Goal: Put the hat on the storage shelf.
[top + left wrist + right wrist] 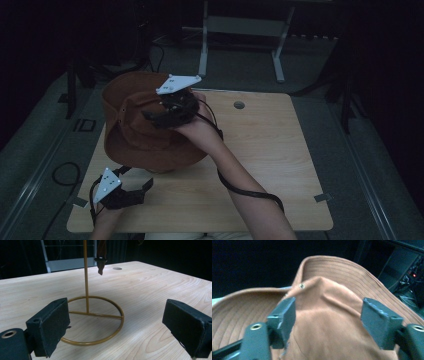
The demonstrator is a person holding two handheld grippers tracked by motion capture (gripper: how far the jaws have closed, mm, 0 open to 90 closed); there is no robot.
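Brown hat (145, 132) set on wire stand (91, 315); right gripper (328, 312) released over crown, left gripper (117, 322) spread, empty; withdrawal remains.

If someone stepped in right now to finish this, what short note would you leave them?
Right hand-held gripper: jaws open around the crown of the brown hat, not pinching it.
Left hand-held gripper: open, empty, low near the table's front edge, facing the ring base of the gold wire stand.
Done: the hat appears to sit on the stand.
Left: draw the right gripper clear and check that the hat sits steady.

Fingers (284, 315) spread beside the brown hat's (329, 322) crown, seemingly untouching.
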